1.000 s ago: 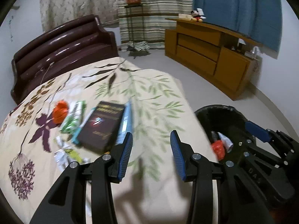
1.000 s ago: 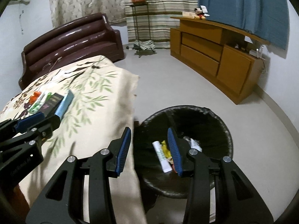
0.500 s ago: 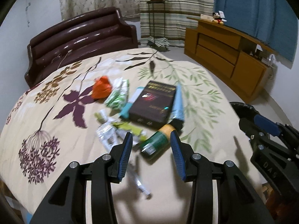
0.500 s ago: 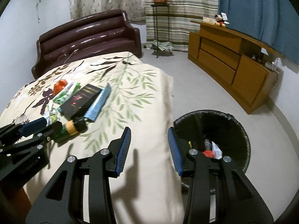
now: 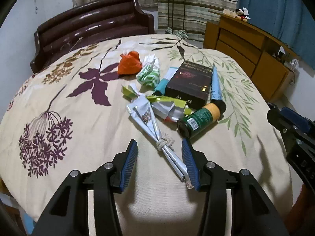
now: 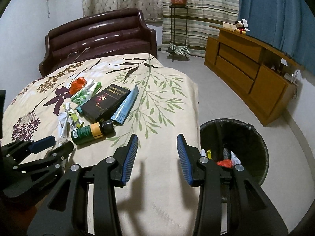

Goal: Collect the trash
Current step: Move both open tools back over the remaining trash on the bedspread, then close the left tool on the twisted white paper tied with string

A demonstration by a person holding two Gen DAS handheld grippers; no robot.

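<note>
A pile of trash lies on the floral bedspread (image 5: 78, 118): an orange crumpled bag (image 5: 130, 63), a green-white packet (image 5: 149, 74), yellow-green wrappers (image 5: 167, 100), a green bottle (image 5: 198, 118) and a knotted silver wrapper (image 5: 145, 116). My left gripper (image 5: 159, 165) hangs low over the silver wrapper's tail. Its jaws are opening, the tail lies between them close to the right pad, and neither pad presses on it. My right gripper (image 6: 157, 157) is open with nothing between its fingers, above the bed's near edge. The black lined bin (image 6: 254, 131) stands to its right on the floor.
A dark box (image 5: 189, 82), a blue tube (image 5: 215, 84) and a teal item (image 5: 161, 87) lie among the trash. Behind the bed is a brown headboard (image 6: 98, 37). A wooden cabinet (image 6: 246, 68) lines the right wall, and a plant stand (image 6: 177, 25) is at the curtains.
My left gripper has swung from the bed's bin side to the pile and dropped around the silver wrapper's tail, its jaws wider. My right gripper has moved left from above the bin to the bed's edge.
</note>
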